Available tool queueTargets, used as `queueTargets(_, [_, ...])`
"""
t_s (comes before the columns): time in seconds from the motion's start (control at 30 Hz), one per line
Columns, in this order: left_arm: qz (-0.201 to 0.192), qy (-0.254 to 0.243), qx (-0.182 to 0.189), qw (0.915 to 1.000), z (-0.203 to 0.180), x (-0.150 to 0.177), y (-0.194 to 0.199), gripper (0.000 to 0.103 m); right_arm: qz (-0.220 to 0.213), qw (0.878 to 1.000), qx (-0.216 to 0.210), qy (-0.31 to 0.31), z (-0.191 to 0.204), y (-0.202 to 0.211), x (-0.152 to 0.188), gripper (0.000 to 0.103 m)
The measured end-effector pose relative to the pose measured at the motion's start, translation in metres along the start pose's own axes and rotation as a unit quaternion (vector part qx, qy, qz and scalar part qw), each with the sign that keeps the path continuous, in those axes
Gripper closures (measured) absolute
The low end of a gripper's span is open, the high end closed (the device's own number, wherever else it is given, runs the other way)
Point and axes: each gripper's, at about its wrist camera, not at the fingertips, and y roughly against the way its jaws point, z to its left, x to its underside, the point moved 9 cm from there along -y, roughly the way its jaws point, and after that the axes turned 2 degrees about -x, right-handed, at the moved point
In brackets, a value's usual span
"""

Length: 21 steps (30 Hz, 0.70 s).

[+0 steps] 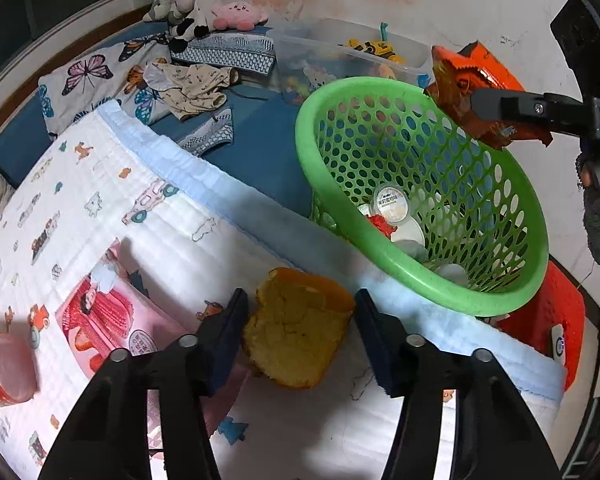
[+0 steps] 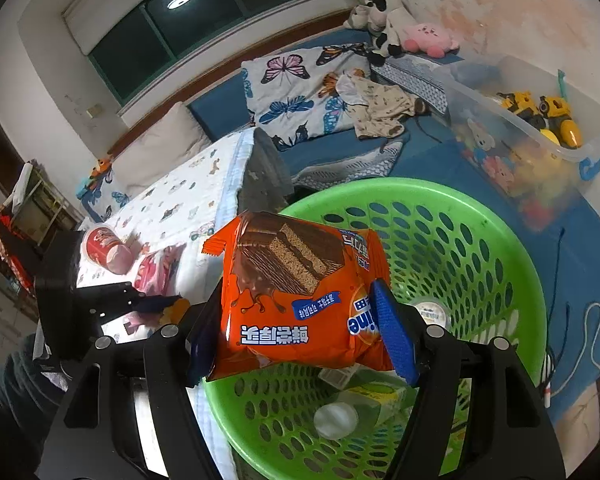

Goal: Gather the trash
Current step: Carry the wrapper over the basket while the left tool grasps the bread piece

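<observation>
A torn yellow piece of cake (image 1: 296,332) lies on the white printed blanket (image 1: 160,248). My left gripper (image 1: 300,304) straddles it, and both blue pads press its sides. In the right wrist view that gripper (image 2: 168,304) shows at the left with the cake piece (image 2: 177,308) at its tip. My right gripper (image 2: 300,296) is shut on an orange chocolate-cake wrapper (image 2: 296,292), held over the green perforated basket (image 2: 420,188). From the left wrist view the wrapper (image 1: 456,80) hangs above the basket's far rim (image 1: 420,276). Cups, lids and a bottle lie inside the basket.
A pink snack packet (image 1: 100,316) and a red cup (image 1: 4,368) lie on the blanket to the left. A clear bin of toys (image 1: 340,56), plush toys (image 1: 204,12) and crumpled clothes (image 1: 192,88) sit behind on the blue bed. A red object (image 1: 548,308) stands under the basket.
</observation>
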Motion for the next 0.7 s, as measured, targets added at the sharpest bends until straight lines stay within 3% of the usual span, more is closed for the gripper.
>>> queueTargets(0.3, [-0.016,0.018,-0.008,0.9997,0.002,0.0,0.011,0.065,0.004,1.0,0.008,0.001,-0.003,-0.002,0.005,0.034])
queueTargets(0.7, [-0.057,0.049,-0.007,0.9971,0.011,-0.014,0.058,0.066,0.009,0.999,0.032,-0.004,-0.018,0.001,0.015,0.032])
